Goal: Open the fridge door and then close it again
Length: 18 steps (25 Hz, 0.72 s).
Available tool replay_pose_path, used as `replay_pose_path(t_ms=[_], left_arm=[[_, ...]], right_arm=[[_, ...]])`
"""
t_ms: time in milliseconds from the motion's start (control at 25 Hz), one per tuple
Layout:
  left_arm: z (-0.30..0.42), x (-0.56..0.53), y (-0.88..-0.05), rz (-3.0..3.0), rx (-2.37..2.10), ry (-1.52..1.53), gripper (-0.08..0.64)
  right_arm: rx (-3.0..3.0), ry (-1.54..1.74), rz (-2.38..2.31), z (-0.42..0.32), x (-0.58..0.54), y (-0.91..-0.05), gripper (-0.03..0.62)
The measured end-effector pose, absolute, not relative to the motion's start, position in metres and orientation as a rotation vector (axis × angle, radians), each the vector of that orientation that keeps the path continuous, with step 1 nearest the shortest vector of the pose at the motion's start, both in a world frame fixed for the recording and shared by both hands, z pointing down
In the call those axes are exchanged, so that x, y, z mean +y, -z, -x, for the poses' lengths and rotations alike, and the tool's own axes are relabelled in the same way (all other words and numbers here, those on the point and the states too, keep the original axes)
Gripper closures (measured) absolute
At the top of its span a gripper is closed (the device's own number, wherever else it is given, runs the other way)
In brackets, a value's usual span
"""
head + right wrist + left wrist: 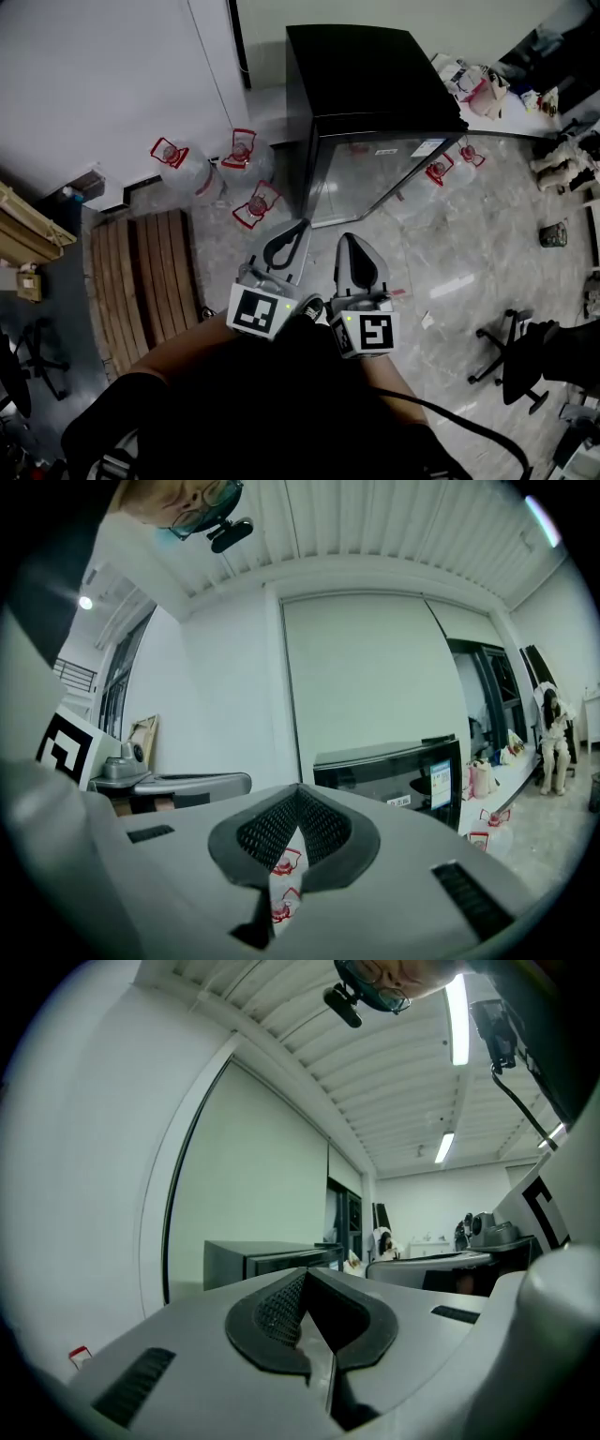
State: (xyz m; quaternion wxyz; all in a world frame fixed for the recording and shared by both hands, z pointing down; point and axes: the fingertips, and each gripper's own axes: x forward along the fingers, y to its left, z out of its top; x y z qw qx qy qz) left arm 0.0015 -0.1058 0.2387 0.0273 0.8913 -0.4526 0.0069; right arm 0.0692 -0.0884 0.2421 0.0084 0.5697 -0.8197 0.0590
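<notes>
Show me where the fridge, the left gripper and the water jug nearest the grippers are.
fridge (pixel 370 70), head view, on its black top.
left gripper (pixel 293 234), head view, between its shut fingertips.
water jug (pixel 259 205), head view, on its red handle.

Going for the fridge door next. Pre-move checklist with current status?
1. Fridge door shut at start: ok, it looks flush with the cabinet.
2. Left gripper empty: ok, jaws together, nothing between them.
3. Right gripper empty: ok, tips together, nothing held.
4. Jaws open to take the door: not ok, both are shut.
5. Handle or grip edge located: cannot tell.
6. Water jugs outside the door's swing: cannot tell. The nearest stands by the door's left corner, and the hinge side is not visible.
</notes>
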Motion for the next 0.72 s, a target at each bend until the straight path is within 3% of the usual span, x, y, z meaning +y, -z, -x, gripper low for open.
replay_pose_path(t_ms=[720], left_arm=[[-0.015, -0.095, -0.196, -2.787, -1.385, 0.029, 0.554]], right_arm=[[-2.61, 0.023, -1.813, -0.07, -0.07, -0.18, 0.577]])
